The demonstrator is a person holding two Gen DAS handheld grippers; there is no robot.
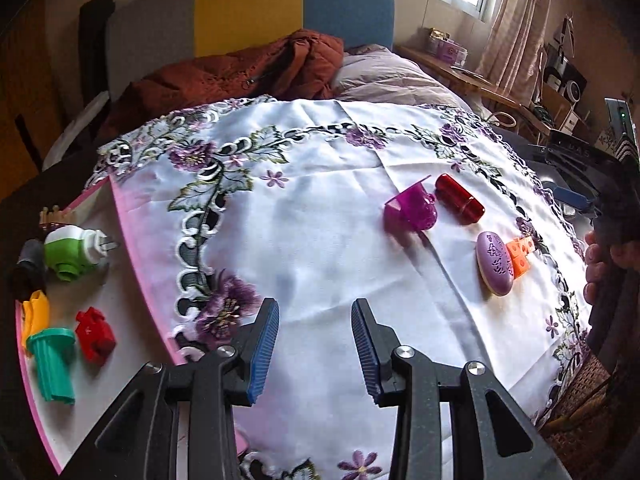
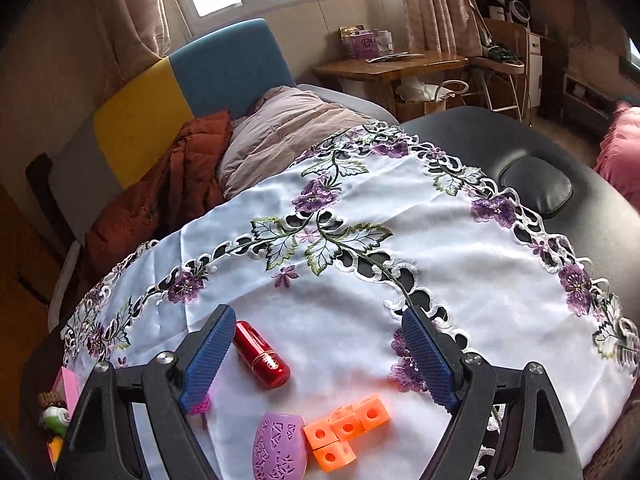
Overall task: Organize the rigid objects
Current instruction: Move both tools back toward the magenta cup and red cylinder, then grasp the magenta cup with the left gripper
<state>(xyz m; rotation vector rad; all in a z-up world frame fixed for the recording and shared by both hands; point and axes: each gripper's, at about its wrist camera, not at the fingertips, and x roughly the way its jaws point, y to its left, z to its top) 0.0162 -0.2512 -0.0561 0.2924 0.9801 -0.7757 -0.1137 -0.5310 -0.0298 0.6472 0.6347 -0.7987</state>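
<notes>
Both claws are empty right now. The left claw (image 1: pixel 314 344) hangs with jaws wide over bare embroidered tablecloth (image 1: pixel 320 248), and the right claw (image 2: pixel 320 364) is spread wide above the leftover pieces.

Still loose on the cloth: a red capsule-shaped case (image 2: pixel 262 360), an orange block cluster (image 2: pixel 346 432), a purple patterned oval (image 2: pixel 280 452) and a translucent magenta piece (image 1: pixel 410 208), maybe a little cup, hard to tell. The sorted stuff sits on the pink-edged white tray (image 1: pixel 132 240) at the left.

I'd take the red case next: it lies well apart from the others, so close across its narrow width. The oval and blocks touch, so go at those from their outer sides. Plenty of open cloth toward the tray, but the counter edge is close on the right.
</notes>
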